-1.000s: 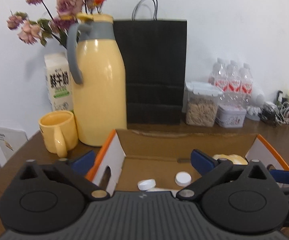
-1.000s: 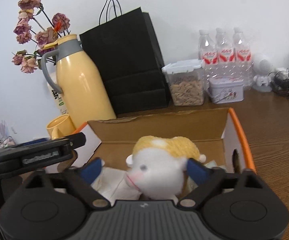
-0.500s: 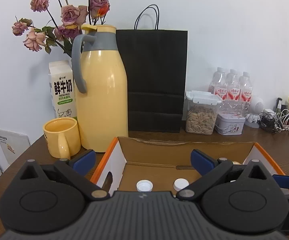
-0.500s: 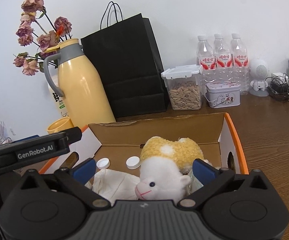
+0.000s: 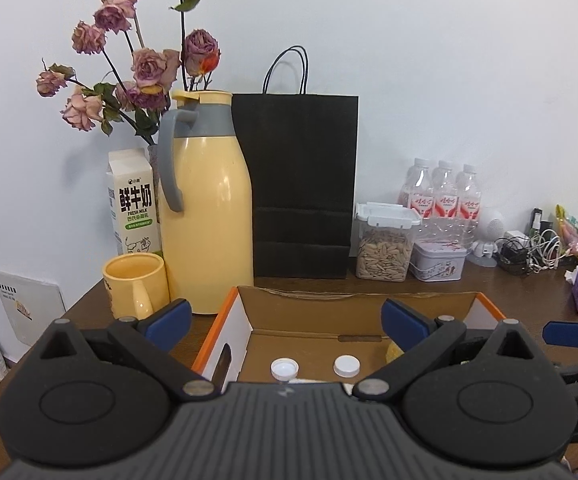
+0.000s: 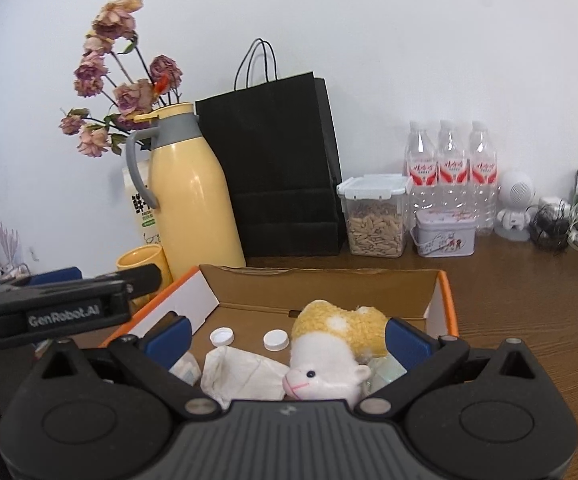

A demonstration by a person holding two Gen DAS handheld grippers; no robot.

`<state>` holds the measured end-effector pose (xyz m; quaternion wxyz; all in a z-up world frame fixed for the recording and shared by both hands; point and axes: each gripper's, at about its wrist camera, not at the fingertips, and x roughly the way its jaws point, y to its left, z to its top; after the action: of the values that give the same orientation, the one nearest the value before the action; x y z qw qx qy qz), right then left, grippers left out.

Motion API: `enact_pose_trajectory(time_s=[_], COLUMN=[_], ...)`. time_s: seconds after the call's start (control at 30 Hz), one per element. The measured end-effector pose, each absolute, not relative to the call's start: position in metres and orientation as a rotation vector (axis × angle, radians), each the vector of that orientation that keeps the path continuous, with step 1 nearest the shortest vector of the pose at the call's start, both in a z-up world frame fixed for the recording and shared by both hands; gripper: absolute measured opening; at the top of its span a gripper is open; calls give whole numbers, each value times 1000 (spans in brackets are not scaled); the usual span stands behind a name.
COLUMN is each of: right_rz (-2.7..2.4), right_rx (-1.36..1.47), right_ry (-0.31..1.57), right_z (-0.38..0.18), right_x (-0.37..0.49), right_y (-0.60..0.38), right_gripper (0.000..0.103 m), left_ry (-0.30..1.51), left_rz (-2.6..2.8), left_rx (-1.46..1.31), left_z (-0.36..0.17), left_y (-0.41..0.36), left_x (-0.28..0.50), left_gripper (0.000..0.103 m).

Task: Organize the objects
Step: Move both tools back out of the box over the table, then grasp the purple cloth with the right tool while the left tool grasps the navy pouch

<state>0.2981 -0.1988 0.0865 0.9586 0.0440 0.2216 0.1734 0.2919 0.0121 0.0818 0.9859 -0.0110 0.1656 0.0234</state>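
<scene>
1. Open orange-edged cardboard box (image 6: 443, 300) on brown wooden table (image 6: 537, 280).
2. Yellow-and-white plush sheep (image 6: 335, 350) inside, beside two white plastic caps (image 6: 276, 339).
3. Right gripper (image 6: 287, 338) and left gripper (image 5: 285, 318): both released, empty.

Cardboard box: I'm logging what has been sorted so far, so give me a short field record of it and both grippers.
container: cardboard box, open top, on wooden table
contents: plush sheep, two white caps, crumpled white cloth
left gripper: open, holding nothing
right gripper: open, not gripping the sheep
beside box: yellow mug, yellow thermos
</scene>
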Motion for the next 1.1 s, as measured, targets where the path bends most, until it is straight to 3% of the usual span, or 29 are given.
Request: enact_pose_trajectory(time_s=[0.5,1.1], right_rz=[340,317], right_rx=[3,-102], right_ry=[441,566], right_z=[90,35], right_x=[227,162], right_y=[-225,-252], right_gripper=[103,103], left_ry=[367,446], left_rz=[48,65], left_rx=[-3,10], left_z=[84,53], left_y=[31,55], left_x=[225,168], left_gripper=[103,103])
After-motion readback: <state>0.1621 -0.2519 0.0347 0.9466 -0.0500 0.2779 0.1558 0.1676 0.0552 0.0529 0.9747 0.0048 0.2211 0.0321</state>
